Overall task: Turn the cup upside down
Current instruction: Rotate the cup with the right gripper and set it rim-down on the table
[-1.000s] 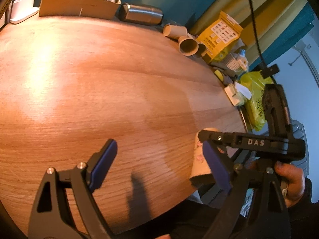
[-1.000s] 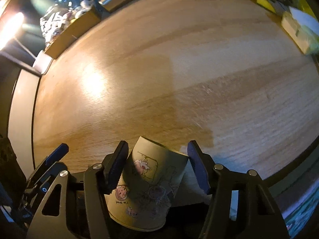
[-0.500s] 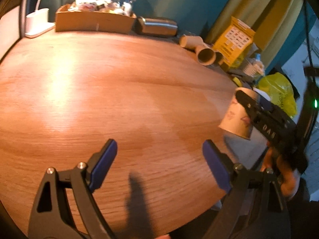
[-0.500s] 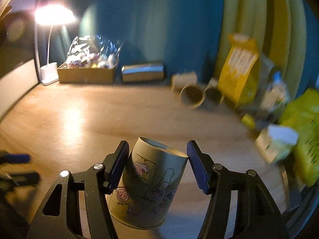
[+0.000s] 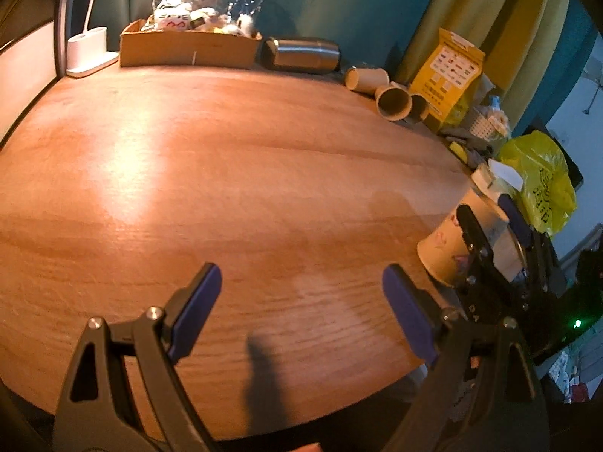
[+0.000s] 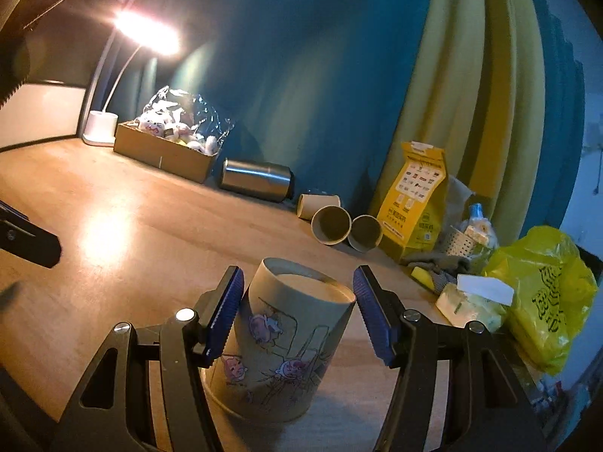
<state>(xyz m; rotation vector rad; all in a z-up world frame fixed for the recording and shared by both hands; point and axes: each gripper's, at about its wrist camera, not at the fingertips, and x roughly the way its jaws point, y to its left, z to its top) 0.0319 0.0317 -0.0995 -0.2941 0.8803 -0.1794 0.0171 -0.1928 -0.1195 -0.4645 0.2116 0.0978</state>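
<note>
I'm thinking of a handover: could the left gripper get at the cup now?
Probably not cleanly: the cup sits between the right gripper's fingers at the table's right edge, so the left gripper lacks clearance.

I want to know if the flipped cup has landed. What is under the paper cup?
The paper cup, wide mouth down and tilted between the right tongs, has the wooden table beneath it. Whether its rim touches is hidden by the tongs.
</note>
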